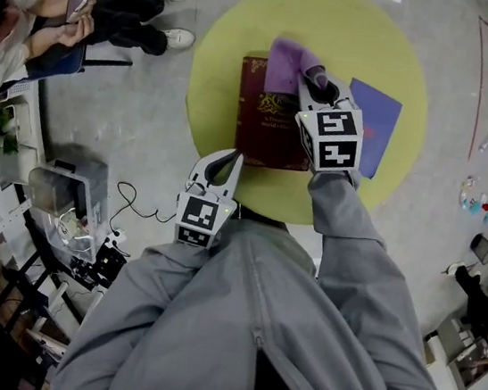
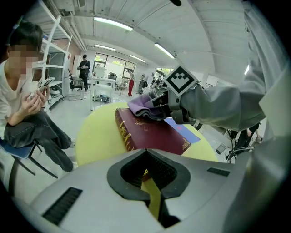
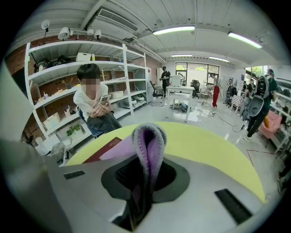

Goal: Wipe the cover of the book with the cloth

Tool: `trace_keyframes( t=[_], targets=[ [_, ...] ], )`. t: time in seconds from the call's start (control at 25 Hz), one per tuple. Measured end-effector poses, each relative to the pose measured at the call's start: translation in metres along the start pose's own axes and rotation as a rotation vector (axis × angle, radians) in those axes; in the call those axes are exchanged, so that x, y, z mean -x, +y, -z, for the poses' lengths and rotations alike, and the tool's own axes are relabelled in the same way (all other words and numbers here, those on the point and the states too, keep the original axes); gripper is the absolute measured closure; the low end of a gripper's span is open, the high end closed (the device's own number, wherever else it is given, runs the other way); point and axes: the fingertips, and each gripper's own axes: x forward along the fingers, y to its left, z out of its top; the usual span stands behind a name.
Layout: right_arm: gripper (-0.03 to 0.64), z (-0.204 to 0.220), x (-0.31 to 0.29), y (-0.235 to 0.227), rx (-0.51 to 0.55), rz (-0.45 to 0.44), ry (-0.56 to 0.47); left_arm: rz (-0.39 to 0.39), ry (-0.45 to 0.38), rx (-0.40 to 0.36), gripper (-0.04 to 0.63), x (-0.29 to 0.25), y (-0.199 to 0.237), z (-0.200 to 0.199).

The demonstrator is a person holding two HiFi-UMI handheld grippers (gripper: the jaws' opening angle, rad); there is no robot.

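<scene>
A dark red book (image 1: 270,121) with gold print lies in the middle of the round yellow table (image 1: 218,60). A purple cloth (image 1: 287,65) rests on the book's far end, and my right gripper (image 1: 318,85) is shut on it. In the right gripper view a fold of cloth (image 3: 149,141) sticks up between the jaws, with a sliver of book (image 3: 107,148) to the left. My left gripper (image 1: 226,162) hovers at the table's near edge, just left of the book's near corner, shut on nothing. From the left gripper view, book (image 2: 150,134) and cloth (image 2: 141,103) lie ahead.
A blue sheet (image 1: 376,118) lies on the table right of the book. A seated person (image 1: 35,16) with a phone is at the far left. A cart with boxes and cables (image 1: 64,191) stands left of me. Shelves (image 3: 68,82) line the wall.
</scene>
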Motion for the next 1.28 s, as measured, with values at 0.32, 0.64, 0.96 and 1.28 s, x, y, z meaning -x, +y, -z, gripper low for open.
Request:
trace_keyframes(
  t=[0.32, 0.64, 0.96, 1.28],
  targets=[
    [0.558, 0.019, 0.022, -0.041, -0.052, 0.094, 0.005, -0.001, 0.003, -0.01, 0.578, 0.004, -0.005, 0.004],
    [0.558, 0.046, 0.035, -0.067, -0.092, 0.18, 0.046, 0.002, 0.006, -0.004, 0.578, 0.011, -0.003, 0.012],
    [0.558, 0.056, 0.077, -0.086, -0.162, 0.272, 0.014, 0.009, 0.009, 0.0, 0.578, 0.013, -0.005, 0.015],
    [0.558, 0.017, 0.116, -0.059, -0.15, 0.243, -0.097, 0.013, 0.018, 0.018, 0.578, 0.014, -0.008, 0.013]
  ],
)
